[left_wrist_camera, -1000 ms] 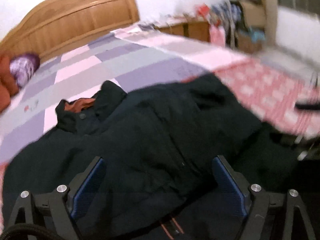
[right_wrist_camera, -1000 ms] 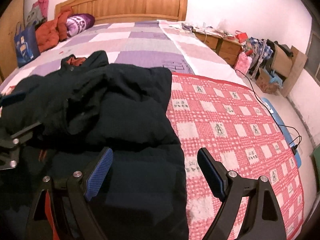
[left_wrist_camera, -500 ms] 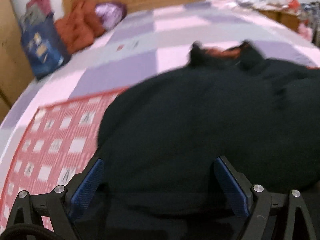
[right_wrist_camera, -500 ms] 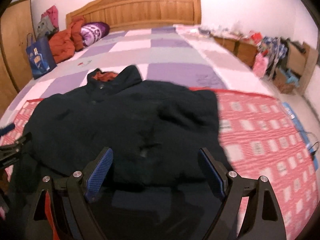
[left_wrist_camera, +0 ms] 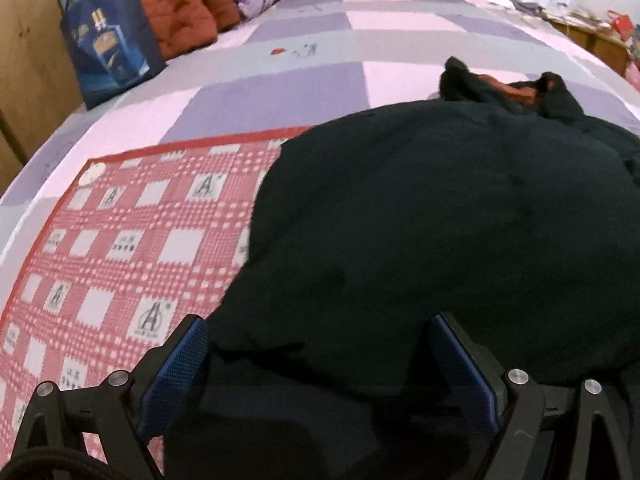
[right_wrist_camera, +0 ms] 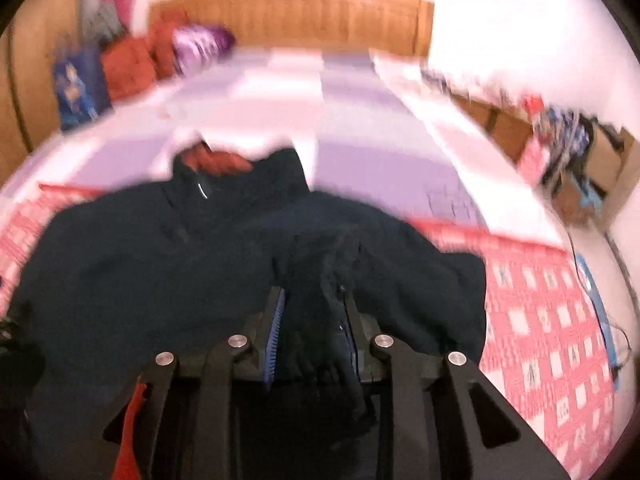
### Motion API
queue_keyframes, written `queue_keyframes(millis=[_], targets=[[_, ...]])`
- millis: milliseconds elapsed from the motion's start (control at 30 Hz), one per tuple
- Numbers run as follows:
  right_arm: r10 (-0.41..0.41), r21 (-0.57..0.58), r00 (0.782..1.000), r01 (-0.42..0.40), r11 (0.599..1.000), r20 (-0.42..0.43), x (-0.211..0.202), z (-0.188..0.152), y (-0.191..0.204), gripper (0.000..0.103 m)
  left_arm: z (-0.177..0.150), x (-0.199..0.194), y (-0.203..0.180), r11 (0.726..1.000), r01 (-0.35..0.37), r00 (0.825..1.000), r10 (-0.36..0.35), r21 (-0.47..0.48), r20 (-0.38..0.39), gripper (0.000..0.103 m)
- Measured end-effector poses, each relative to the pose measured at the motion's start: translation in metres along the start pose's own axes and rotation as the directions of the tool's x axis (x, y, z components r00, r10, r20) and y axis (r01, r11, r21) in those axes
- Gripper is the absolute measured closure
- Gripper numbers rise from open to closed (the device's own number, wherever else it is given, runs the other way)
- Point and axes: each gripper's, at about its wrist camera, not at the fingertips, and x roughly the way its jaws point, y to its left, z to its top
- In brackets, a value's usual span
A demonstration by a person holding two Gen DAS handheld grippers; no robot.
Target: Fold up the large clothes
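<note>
Jacket: a large dark padded jacket (left_wrist_camera: 440, 220) fills the centre and right of the left wrist view, lying on a red-and-white checked blanket (left_wrist_camera: 120, 240) over a purple and pink patchwork bedspread (left_wrist_camera: 280, 60); its collar with orange lining (left_wrist_camera: 516, 90) points toward the upper right of the frame.

Left gripper: the left gripper (left_wrist_camera: 320, 356) sits at the bottom of its frame with its blue-padded fingers (left_wrist_camera: 176, 368) spread wide apart, holding nothing; the jacket's near edge lies between and beyond them.

Right gripper: the right gripper (right_wrist_camera: 312, 328) at the lower centre of its view is drawn close together on a bunched ridge of the jacket fabric (this view is motion-blurred, so how much cloth is caught is unclear).

Risk, slipping: the padding looks thick and slick, so a pinch on a thin ridge may let go once the cloth takes weight.

Risk, uneven fold: with only one side gripped, pulling could drag the whole jacket across the blanket and skew it rather than fold it.

Risk, rucking: the blanket beneath may bunch up if the jacket is dragged.

Background: a blue gift bag (left_wrist_camera: 108, 48) and orange cushions (left_wrist_camera: 180, 12) sit in the upper left, well apart from the jacket.
</note>
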Motion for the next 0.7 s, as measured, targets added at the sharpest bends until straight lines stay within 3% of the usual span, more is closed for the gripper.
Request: queue_keyframes(millis=[33,133,200,233,267,333,467,567,633,700], targets=[[-0.012,-0.005,1.0,0.012,1.0,-0.005,-0.001,-0.004,0.001,0.075,0.001,-0.004,0.003,1.0,0.001,1.0,-0.001,0.0,0.016,0.01],[-0.081,-0.017,0.992,0.083,0.996,0.093,-0.028,-0.012,0.009,0.068,0.01,-0.022,0.007,0.998,0.061,0.994,-0.06,-0.001,0.095,0.01],[-0.13,0.026,0.971,0.127,0.992,0.203,-0.056,-0.02,0.012,0.059,0.021,-0.03,0.001,0.996,0.085,0.986,-0.088,0.026,0.144,0.01],[-0.144,0.048,0.96,0.136,0.989,0.241,-0.066,-0.022,0.014,0.048,0.029,-0.03,-0.005,0.994,0.103,0.983,-0.108,0.039,0.151,0.01],[-0.137,0.06,0.952,0.125,0.99,0.272,-0.074,-0.025,0.016,0.038,0.036,-0.027,-0.011,0.991,0.122,0.981,-0.128,0.048,0.145,0.01],[-0.08,0.031,0.952,0.074,0.997,0.295,-0.077,-0.021,0.031,0.036,0.051,-0.013,-0.026,0.988,0.132,0.983,-0.141,0.075,0.122,0.01],[0.057,-0.118,0.973,-0.031,0.993,0.226,-0.055,-0.004,0.081,0.036,0.061,0.034,-0.052,0.985,0.108,0.994,-0.107,0.132,-0.008,0.009],[0.056,-0.212,0.992,-0.031,0.977,0.111,-0.011,-0.002,0.109,0.036,0.053,0.067,-0.035,0.992,0.12,0.989,-0.115,0.048,-0.089,0.0],[0.019,-0.233,0.998,-0.006,0.973,0.052,0.017,-0.007,0.097,0.036,0.049,0.075,-0.019,0.993,0.114,0.989,-0.114,-0.01,-0.098,0.0],[0.021,-0.148,0.998,-0.011,0.989,0.067,0.022,-0.008,0.067,0.036,0.046,0.079,-0.008,0.995,0.098,0.99,-0.099,-0.011,-0.098,0.0]])
